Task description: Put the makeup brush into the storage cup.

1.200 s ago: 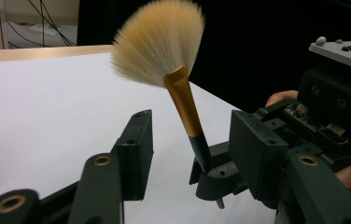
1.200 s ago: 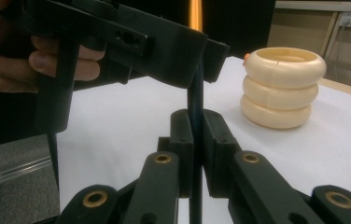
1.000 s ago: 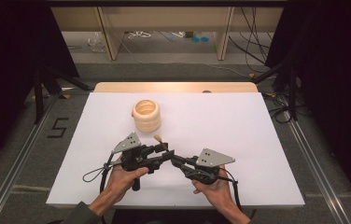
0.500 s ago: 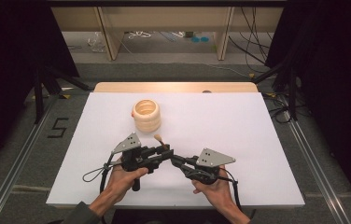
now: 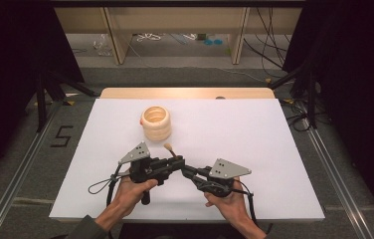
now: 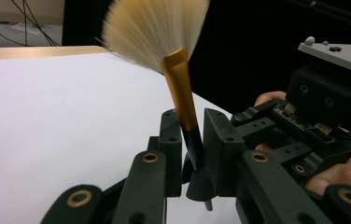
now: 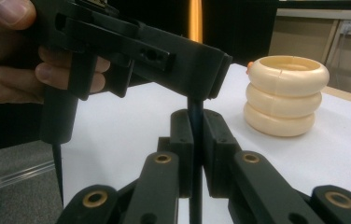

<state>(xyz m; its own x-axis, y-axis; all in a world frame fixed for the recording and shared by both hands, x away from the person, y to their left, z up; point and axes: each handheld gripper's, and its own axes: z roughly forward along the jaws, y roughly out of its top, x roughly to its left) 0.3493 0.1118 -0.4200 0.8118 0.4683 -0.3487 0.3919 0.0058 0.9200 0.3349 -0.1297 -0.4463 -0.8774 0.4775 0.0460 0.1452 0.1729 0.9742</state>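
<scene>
The light, thin makeup brush [image 6: 183, 88] is held at its black handle by both closed hand-held grippers; the soft bristles are best left untouched.

i have the left gripper [image 5: 175, 163] and right gripper [image 5: 187, 171] meeting tip to tip near the front edge of the table [image 5: 274, 149], left of centre. the brush [image 6: 178, 79] stands upright between them. the stack of rings [image 5: 155, 122] sits behind them, well apart.
</scene>
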